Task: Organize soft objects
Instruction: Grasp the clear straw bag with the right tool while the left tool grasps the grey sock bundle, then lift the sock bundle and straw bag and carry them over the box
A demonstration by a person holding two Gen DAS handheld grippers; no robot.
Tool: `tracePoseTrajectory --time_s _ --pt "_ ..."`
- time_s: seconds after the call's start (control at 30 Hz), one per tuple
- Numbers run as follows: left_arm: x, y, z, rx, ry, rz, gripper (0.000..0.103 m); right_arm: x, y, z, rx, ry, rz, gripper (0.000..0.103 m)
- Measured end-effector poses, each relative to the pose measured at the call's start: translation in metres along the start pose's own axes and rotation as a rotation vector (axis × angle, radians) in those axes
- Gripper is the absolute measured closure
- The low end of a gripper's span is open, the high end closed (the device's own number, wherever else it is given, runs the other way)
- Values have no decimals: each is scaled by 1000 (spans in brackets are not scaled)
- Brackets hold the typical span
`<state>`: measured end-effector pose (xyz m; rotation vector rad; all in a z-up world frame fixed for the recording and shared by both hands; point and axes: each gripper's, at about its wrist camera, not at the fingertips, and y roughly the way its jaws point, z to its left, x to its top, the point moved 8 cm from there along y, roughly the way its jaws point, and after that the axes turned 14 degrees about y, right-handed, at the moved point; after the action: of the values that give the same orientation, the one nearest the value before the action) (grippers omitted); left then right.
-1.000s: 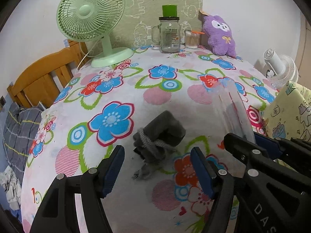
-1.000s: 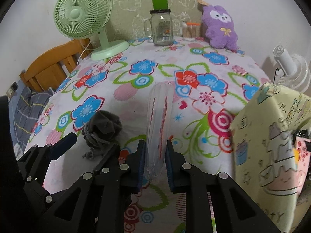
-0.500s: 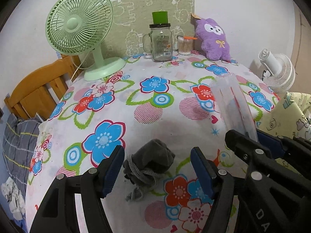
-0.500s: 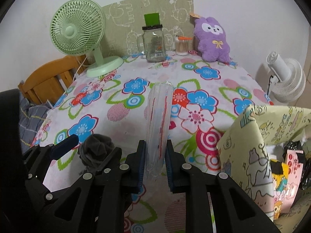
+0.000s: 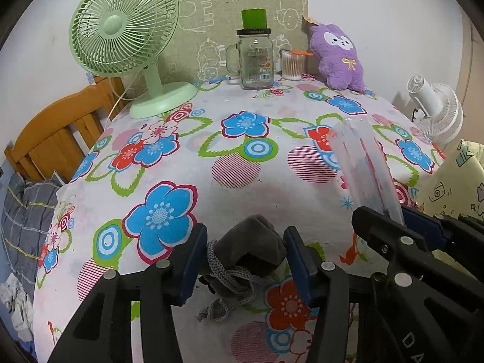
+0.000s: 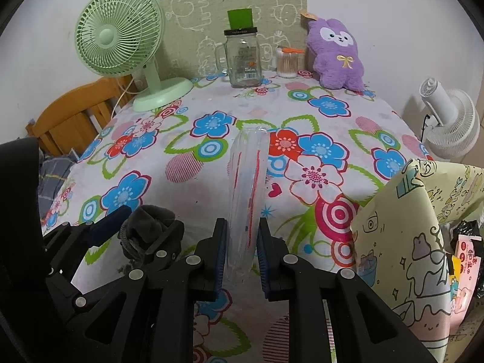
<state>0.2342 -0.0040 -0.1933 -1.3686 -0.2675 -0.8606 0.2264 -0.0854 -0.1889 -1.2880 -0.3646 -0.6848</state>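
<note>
The left gripper (image 5: 245,252) is closing its jaws around the grey pouch (image 5: 248,249), which sits dead between the pads at 12 o'clock: soft, crumpled, cord trailing toward 6. At 3 o'clock the right gripper (image 6: 241,255) pinches a clear bag (image 6: 246,187), pointing to 12.

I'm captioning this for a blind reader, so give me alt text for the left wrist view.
The left gripper is closing around a grey drawstring pouch on a floral tablecloth. To its right, the right gripper holds a clear plastic bag; a green fan, glass jar and purple plush toy stand behind.
</note>
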Motion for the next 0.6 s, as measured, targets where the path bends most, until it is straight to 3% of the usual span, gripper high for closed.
tracePoseTrajectory --time_s 0.37,0.6 --pt "-3 -14 -1 -14 -12 -11 69 -2 -10 4 -3 -15 -10 81" --pt "-7 -26 -2 -39 -29 -17 74 -6 -23 7 5 -23 -21 81"
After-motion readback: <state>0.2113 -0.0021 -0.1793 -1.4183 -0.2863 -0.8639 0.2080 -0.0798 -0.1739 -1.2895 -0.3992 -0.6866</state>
